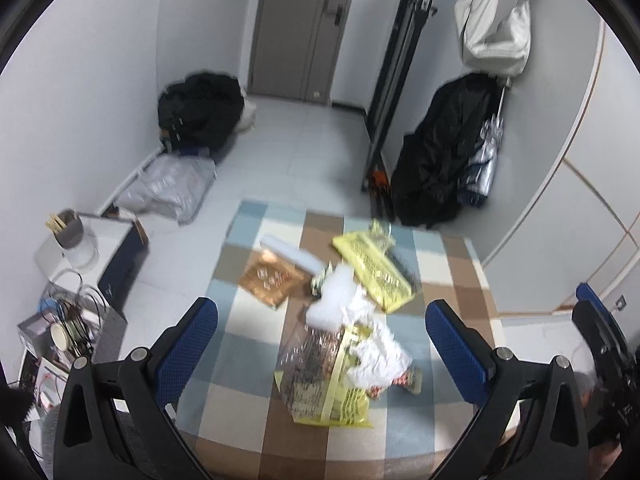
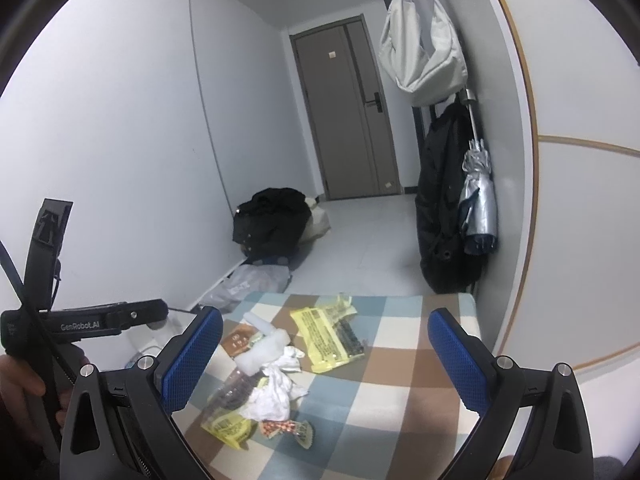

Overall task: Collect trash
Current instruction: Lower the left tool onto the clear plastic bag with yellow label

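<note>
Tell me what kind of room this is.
Probably a small apartment entryway: a grey door with a lock, a white bag and folded umbrella hanging on the wall, wrappers on a checked table.

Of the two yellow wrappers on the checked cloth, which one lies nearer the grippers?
The yellow-and-clear wrapper partly under the crumpled white tissue lies nearer; the other yellow wrapper lies flat beyond the pile, toward the door.

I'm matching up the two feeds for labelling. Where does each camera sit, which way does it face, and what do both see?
Left wrist: on the left tool, high, looking down on the checked surface; its own open blue fingers show, and the other tool at right.
Right wrist: on the right tool, lower, facing the door; open fingers, the left tool and a hand show.
Shared: yellow wrapper, crumpled tissue, door, hanging white bag.
</note>
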A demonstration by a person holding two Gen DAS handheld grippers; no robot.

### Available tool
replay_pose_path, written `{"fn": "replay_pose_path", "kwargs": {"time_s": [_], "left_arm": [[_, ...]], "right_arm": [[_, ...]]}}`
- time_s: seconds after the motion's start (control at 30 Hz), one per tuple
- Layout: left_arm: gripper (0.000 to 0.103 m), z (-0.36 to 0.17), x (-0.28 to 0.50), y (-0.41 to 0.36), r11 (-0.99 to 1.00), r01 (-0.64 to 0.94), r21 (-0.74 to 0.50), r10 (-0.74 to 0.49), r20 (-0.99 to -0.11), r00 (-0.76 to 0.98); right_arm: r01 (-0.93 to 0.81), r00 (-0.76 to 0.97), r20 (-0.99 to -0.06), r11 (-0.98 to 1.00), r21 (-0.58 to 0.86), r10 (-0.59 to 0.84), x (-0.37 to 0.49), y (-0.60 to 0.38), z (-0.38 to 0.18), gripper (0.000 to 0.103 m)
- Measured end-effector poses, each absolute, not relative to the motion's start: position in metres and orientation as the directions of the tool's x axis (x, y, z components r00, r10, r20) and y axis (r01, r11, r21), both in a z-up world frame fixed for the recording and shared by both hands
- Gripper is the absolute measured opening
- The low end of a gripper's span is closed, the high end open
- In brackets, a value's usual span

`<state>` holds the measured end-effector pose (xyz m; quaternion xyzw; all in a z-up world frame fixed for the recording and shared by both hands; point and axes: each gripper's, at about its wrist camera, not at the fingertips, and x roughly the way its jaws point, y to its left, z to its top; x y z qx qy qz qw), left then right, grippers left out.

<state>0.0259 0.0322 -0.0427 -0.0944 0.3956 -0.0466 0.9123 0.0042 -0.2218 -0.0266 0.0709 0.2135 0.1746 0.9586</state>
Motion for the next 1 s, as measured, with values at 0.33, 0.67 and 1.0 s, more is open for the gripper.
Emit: {"fn": "replay_pose_path", "kwargs": {"time_s": [0.33,0.67,1.0], "left_arm": [[0.102,-0.093,0.039,0.029,0.969,0.074,-0.237,-0.244,-0.847,0.473],[0.102,-0.124,0.035,-0.008,0.951,0.273,-0.146,-0.226,-0.930,0.291],[0.102,-0.134,0.051,-0.019,0.943,0.333,-0.013,-0.106,-0.959,0.262]], "right_arm": [[-0.292,0.797,-0.468,0.922,0.255,0.382,0.029,-0.222,-0.061,0.103],[-0.291,0.773,-0.498,0.918,0.270,0.392,0.041,-0.227,-0.081,0.103],[-0.255,0.768,-0.520,0.923,0.288,0.374,0.048,-0.238,-0.087,0.103]]}}
